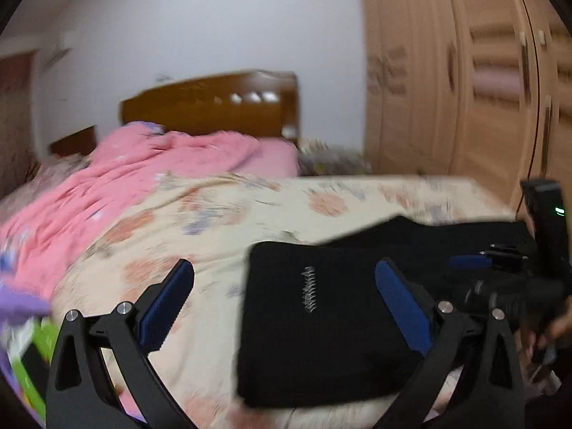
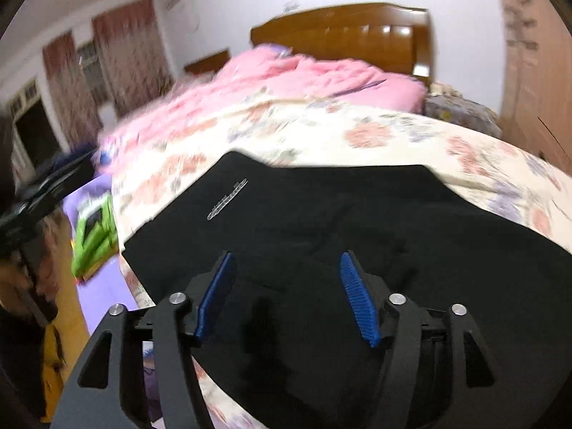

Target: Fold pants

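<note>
Black pants (image 1: 321, 321) lie folded on the floral bed (image 1: 214, 221), lower centre. White logo print (image 1: 309, 289) blurred, unreadable. My left claw (image 1: 286, 307) and right claw (image 2: 286, 296) both gape wide, empty.

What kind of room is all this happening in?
Almost certainly a home bedroom. There is a bed with a wooden headboard, a rumpled pink quilt over a floral sheet, and a tall wooden wardrobe along the wall. Black pants lie on the bed.
</note>
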`<state>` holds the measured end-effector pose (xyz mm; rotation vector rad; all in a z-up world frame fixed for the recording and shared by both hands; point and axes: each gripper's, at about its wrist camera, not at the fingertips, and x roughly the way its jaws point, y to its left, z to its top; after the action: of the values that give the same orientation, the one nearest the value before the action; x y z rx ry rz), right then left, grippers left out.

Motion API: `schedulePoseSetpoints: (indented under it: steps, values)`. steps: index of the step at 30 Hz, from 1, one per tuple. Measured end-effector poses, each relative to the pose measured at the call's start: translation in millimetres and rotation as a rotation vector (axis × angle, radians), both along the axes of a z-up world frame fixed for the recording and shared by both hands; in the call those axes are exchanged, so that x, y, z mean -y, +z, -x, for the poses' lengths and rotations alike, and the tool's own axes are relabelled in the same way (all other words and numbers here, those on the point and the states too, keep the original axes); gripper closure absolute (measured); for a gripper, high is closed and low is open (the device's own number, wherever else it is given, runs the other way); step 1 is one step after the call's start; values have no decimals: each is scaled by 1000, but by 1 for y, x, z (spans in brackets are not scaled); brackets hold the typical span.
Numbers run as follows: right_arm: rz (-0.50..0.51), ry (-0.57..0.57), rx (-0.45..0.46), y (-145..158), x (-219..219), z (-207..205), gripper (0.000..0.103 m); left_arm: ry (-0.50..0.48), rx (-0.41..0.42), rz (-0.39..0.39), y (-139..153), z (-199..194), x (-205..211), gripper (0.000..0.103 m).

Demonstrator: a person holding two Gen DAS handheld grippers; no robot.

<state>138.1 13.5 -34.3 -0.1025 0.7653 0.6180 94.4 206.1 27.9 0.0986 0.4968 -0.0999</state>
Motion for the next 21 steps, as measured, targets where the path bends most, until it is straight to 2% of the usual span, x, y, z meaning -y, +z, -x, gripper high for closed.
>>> schedulePoseSetpoints:
  steps: [1,2,3,6,7,8,9,13,15,17,19,21]
  values:
    - [41,7,4,-4,-12,1,35,-9,-43,-29,-9,-19,10,1]
    - [97,9,9,-11,-17,2,26,-27,-131,-41,-26,-43,19,1]
    - [171,9,10,-24,-19,2,23,-29,-190,-38,-40,-58,21,1]
    - [127,29,28,-35,0,8,18,33,-355,-52,-94,-87,15,1]
    - [111,39,25,-37,2,7,17,27,-355,-27,-105,-88,11,1]
    - [97,52,32,-36,2,8,17,16,-320,34,-108,-85,2,1]
    - [88,62,42,-37,4,8,17,9,-323,62,-109,-85,-4,1]
    - [75,53,57,-37,5,8,17,50,-393,16,-93,-88,1,2]
    - [72,51,55,-36,4,8,17,4,-337,76,-62,-80,9,2]
    - [74,46,54,-36,3,9,17,-39,-285,91,-37,-82,20,2]
    - [73,46,54,-36,4,9,17,-52,-278,48,-27,-108,30,2]
    - [71,47,51,-36,4,9,16,-52,-352,40,-41,-145,28,2]
